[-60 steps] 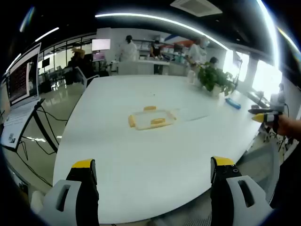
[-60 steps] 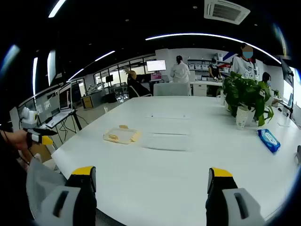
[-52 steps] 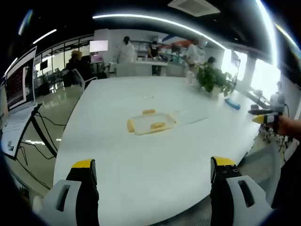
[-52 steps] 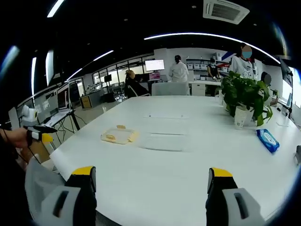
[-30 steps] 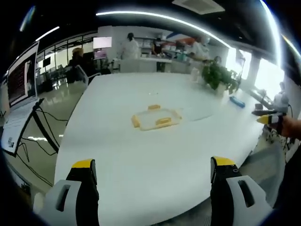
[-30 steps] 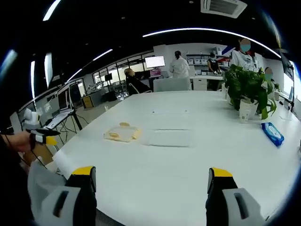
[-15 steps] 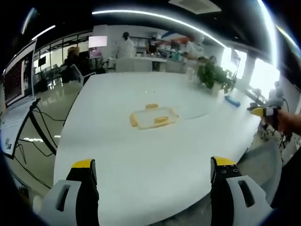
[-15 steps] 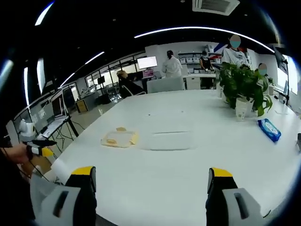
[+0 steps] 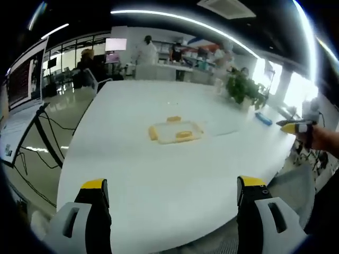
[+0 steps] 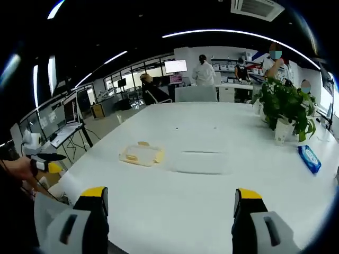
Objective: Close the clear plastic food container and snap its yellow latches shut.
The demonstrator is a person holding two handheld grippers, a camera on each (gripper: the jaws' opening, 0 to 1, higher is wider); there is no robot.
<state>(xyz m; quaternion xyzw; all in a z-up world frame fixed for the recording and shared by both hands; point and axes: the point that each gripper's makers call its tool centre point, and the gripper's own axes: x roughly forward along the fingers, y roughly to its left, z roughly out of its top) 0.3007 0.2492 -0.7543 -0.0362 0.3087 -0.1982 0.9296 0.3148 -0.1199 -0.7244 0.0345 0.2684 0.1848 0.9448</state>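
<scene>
Well apart from both grippers: clear container [image 9: 175,131] out on the white table [image 9: 159,174], yellow latches [image 9: 184,135] at its edges, base only. Flat clear lid [image 10: 201,161] just beside container [image 10: 141,154], on the plant side, resting on table [image 10: 175,211]. No readable writing anywhere; monitor [image 9: 21,84] text too small to make out.

Beyond the lid from the container: potted plant [image 10: 285,114] in a white pot, blue packet [image 10: 309,159] near it. Same plant [image 9: 242,90] and packet [image 9: 264,118] past container in left gripper view. Nothing between grippers and container but bare tabletop. People in white coats [image 10: 204,74] far behind the table.

Left gripper [image 9: 169,193] spread wide, holding nothing, over near table edge. Right gripper [image 10: 168,198] likewise spread, empty. Right gripper [image 9: 296,127] also at far side of left gripper view; left gripper [image 10: 45,163] likewise in right gripper view.
</scene>
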